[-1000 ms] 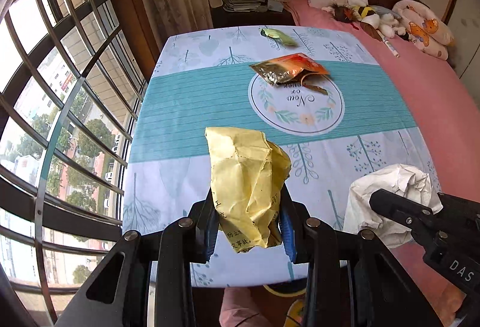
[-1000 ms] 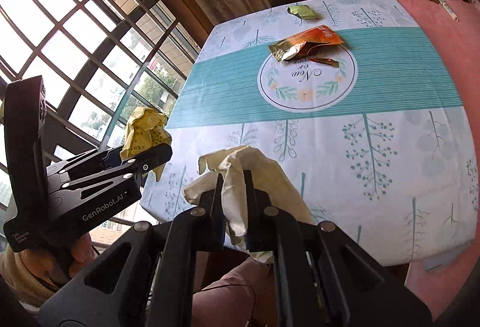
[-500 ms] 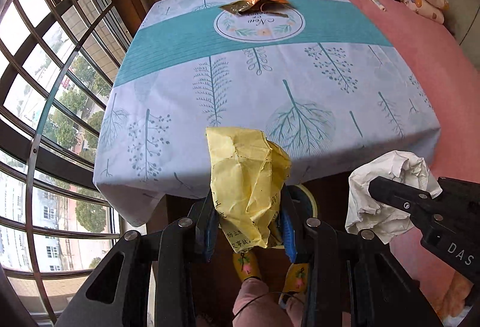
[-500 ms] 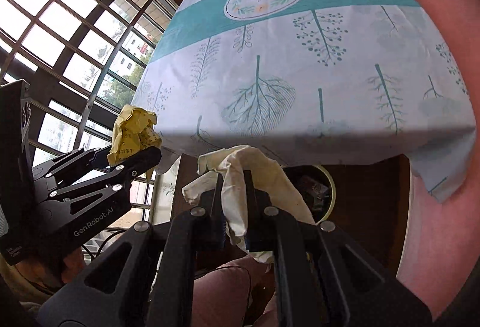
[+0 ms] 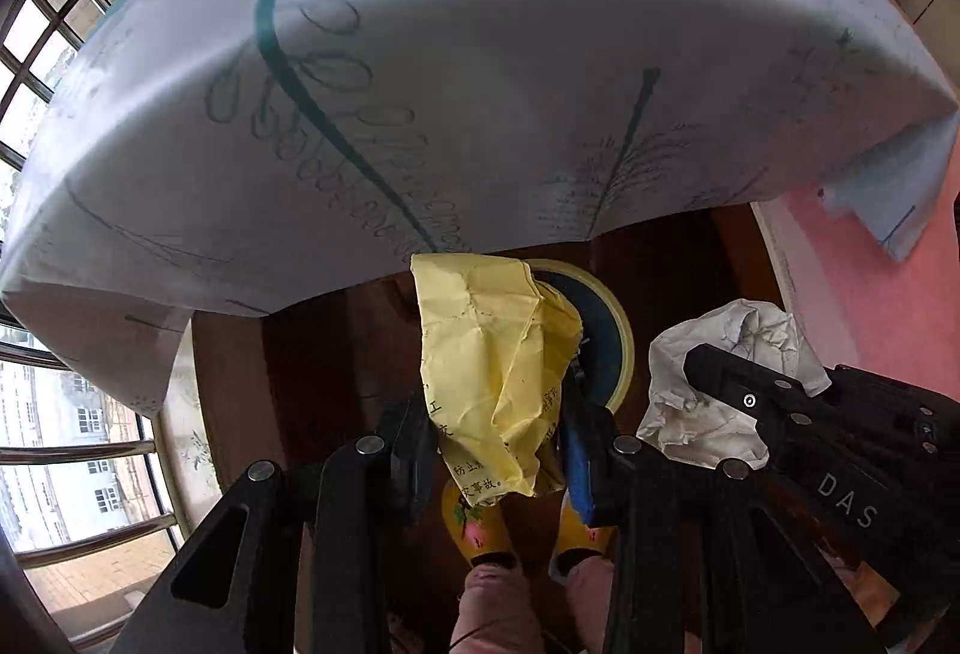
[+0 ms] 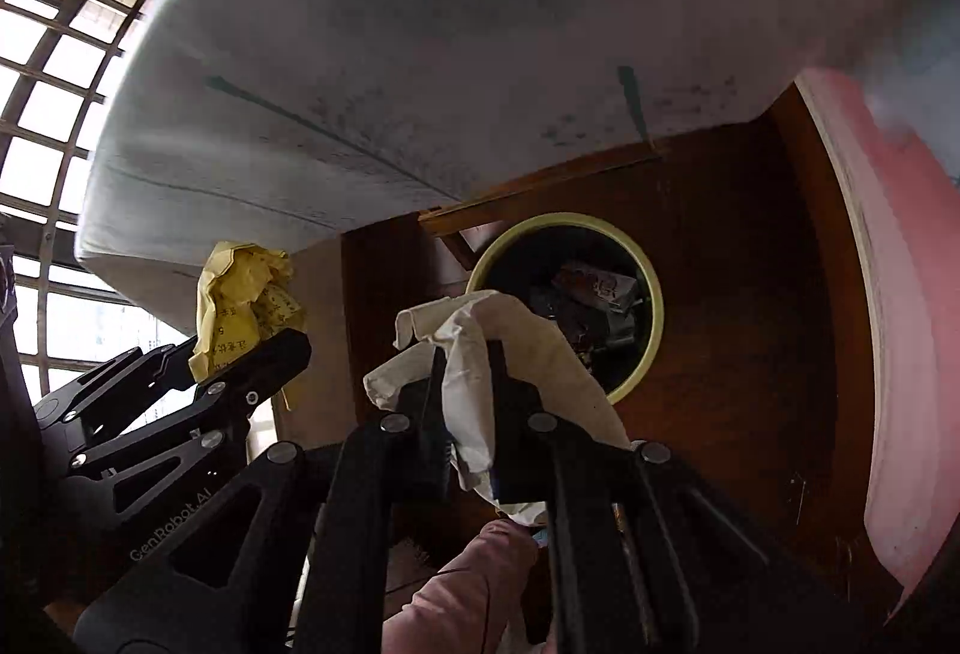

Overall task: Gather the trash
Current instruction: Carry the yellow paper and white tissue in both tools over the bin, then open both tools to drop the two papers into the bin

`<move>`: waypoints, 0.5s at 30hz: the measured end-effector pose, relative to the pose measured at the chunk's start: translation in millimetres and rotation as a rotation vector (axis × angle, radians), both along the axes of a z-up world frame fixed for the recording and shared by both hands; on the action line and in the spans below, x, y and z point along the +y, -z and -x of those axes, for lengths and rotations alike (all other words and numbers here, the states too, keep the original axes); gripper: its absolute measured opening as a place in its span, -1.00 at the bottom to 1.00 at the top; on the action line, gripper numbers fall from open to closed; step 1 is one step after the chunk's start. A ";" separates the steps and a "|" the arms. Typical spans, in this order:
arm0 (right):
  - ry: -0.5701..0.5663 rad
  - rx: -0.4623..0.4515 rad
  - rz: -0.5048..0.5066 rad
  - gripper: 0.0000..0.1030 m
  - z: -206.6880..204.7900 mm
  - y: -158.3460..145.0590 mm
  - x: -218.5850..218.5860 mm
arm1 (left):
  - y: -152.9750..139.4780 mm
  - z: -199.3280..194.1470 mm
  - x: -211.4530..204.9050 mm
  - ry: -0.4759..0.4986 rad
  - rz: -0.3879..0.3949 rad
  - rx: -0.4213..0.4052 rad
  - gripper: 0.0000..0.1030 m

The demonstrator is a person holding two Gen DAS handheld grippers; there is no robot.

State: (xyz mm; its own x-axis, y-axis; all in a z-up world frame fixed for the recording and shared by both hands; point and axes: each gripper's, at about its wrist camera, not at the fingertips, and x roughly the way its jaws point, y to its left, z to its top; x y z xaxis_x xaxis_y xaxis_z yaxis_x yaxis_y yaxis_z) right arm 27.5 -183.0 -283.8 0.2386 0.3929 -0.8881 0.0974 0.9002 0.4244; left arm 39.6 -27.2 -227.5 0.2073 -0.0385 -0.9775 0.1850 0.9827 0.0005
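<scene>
My left gripper [image 5: 498, 450] is shut on a crumpled yellow paper [image 5: 492, 366] with black printed characters; that yellow paper [image 6: 240, 300] also shows at the left of the right wrist view. My right gripper [image 6: 468, 408] is shut on a crumpled white paper [image 6: 480, 354], and the white paper [image 5: 714, 384] appears to the right in the left wrist view. Both hang below the table edge. A round bin with a pale yellow rim [image 6: 654, 288] stands on the floor under the table, holding several wrappers [image 6: 594, 294]. The bin's rim [image 5: 624, 336] peeks out behind the yellow paper.
The tablecloth's hanging edge [image 5: 420, 126] fills the upper view, close overhead. Dark wood floor [image 6: 750, 294] surrounds the bin. A pink bedspread [image 6: 900, 324] runs along the right. A barred window [image 5: 54, 444] is at the left. A person's yellow slippers [image 5: 480, 528] and pink trouser legs [image 6: 468, 588] are below.
Both grippers have dropped from above the tabletop to below its edge, still holding their papers. The tabletop's wrappers have left the view, and the bin under the table is now plainly seen.
</scene>
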 end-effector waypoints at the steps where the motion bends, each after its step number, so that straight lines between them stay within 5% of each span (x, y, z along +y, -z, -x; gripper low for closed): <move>1: 0.013 0.012 0.005 -0.87 -1.0 18.4 -0.6 | 14.3 -0.3 0.1 0.004 0.008 0.002 -0.31; 8: 0.076 0.048 0.026 -0.86 -9.3 111.8 2.1 | 105.1 -8.5 2.5 0.008 0.035 0.027 -0.29; 15: 0.127 0.080 0.031 -0.75 -12.7 159.6 5.5 | 151.2 -10.9 3.5 0.028 0.039 0.045 -0.03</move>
